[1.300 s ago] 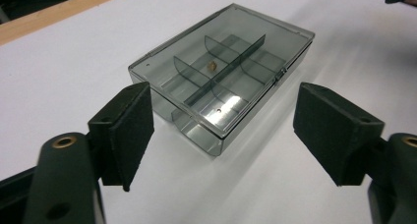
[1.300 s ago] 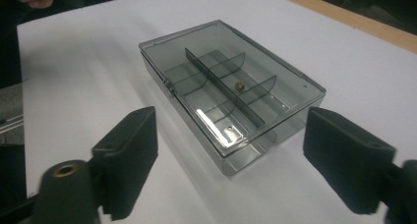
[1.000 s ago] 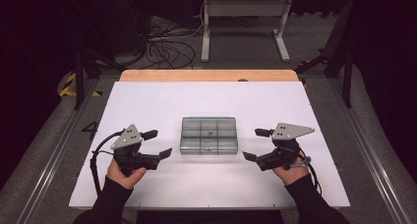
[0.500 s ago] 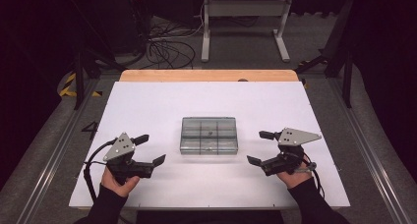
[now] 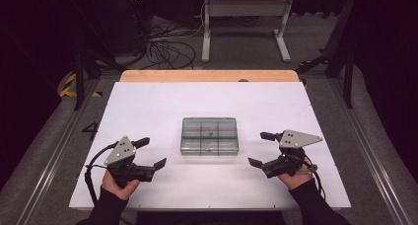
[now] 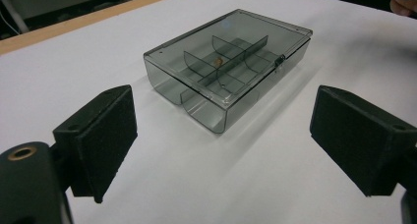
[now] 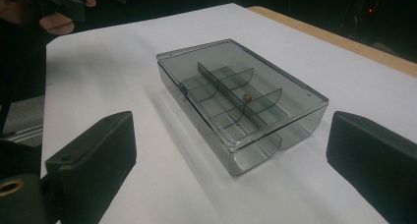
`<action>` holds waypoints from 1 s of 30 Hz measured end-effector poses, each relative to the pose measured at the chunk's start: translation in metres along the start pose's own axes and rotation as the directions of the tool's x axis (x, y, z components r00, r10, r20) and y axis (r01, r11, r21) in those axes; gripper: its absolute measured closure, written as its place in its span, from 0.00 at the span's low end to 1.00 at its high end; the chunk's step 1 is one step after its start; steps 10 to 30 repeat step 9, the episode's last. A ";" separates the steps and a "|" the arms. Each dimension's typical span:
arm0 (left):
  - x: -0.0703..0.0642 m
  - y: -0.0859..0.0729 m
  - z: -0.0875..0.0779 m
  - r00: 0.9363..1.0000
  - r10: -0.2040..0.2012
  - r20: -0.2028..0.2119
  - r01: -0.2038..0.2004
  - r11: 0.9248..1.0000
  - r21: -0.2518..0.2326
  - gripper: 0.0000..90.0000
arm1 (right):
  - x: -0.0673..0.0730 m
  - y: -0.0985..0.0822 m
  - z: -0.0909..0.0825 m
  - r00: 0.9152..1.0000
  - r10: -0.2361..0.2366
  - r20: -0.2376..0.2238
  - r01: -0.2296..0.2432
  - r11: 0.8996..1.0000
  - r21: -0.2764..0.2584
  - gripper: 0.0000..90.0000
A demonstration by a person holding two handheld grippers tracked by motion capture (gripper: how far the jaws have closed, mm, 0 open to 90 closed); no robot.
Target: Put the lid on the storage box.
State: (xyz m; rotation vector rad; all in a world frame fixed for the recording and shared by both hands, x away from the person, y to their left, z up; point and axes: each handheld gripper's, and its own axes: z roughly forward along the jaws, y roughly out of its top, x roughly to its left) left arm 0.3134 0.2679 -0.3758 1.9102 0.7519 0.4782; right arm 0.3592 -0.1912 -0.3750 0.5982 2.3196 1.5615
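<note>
Smoke-grey transparent plastic compartment box (image 5: 209, 135), rectangular, lid closed and latch at one long side, lies flat at the middle of the white worktop (image 5: 148, 101). One small tan item (image 6: 217, 62) sits in an inner compartment of the box, beside the central divider.

Left claw (image 5: 154, 152) stands to the left of the box, well apart from it, released; its jaws have just been opening and nothing lies between them. Right claw (image 5: 261, 148) stands to the right of the box, near but not touching, likewise released and empty.

Risks noted, as judgement:
- The box is smooth-walled and likely light. A one-sided push from either claw would probably slide or turn it on the bare worktop rather than seat it in a grip.
- A grip across the lid edge alone could spring the latch or lift the lid instead of the box.
- Tilting the box once lifted would let the tan item roll against the dividers, or spill if the lid is loose.
- Both claws closing on the box together could collide over it.
</note>
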 end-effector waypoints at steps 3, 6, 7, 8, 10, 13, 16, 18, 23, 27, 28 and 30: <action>0.001 -0.001 0.000 1.000 -0.008 0.004 0.008 1.000 -0.002 0.12 | 0.000 0.000 0.000 1.000 -0.001 0.001 0.001 1.000 -0.001 0.06; 0.002 -0.001 0.000 1.000 -0.004 0.000 0.004 1.000 -0.004 0.12 | 0.000 0.000 0.000 1.000 0.001 0.002 -0.001 1.000 -0.001 0.06; 0.002 -0.001 0.000 1.000 -0.003 0.000 0.003 1.000 -0.003 0.12 | 0.000 0.000 0.000 1.000 0.001 0.003 -0.001 1.000 -0.001 0.06; 0.002 -0.001 0.000 1.000 0.002 -0.001 -0.002 1.000 -0.003 0.13 | 0.000 0.000 0.000 1.000 0.001 0.003 -0.001 1.000 -0.002 0.06; 0.001 -0.001 0.000 1.000 0.001 -0.001 -0.001 1.000 0.001 0.13 | 0.000 0.000 0.000 1.000 0.001 0.001 -0.001 1.000 -0.002 0.06; 0.001 -0.001 0.000 1.000 0.001 -0.001 -0.001 1.000 0.001 0.13 | 0.000 0.000 0.000 1.000 0.001 0.001 -0.001 1.000 -0.002 0.06; 0.001 -0.001 0.000 1.000 0.001 -0.001 -0.001 1.000 0.001 0.13 | 0.000 0.000 0.000 1.000 0.001 0.001 -0.001 1.000 -0.002 0.06; 0.001 -0.001 0.000 1.000 0.001 -0.001 -0.001 1.000 0.001 0.13 | 0.000 0.000 0.000 1.000 0.001 0.001 -0.001 1.000 -0.002 0.06; 0.001 -0.001 0.000 1.000 0.001 -0.001 -0.001 1.000 0.001 0.13 | 0.000 0.000 0.000 1.000 0.001 0.001 -0.001 1.000 -0.002 0.06; 0.001 -0.001 0.000 1.000 0.001 -0.001 -0.001 1.000 0.001 0.13 | 0.000 0.000 0.000 1.000 0.001 0.001 -0.001 1.000 -0.002 0.06; 0.001 -0.001 0.000 1.000 0.001 -0.001 -0.001 1.000 0.001 0.13 | 0.000 0.000 0.000 1.000 0.001 0.001 -0.001 1.000 -0.002 0.06; 0.001 -0.001 0.000 1.000 0.001 -0.001 -0.001 1.000 0.001 0.13 | 0.000 0.000 0.000 1.000 0.001 0.001 -0.001 1.000 -0.002 0.06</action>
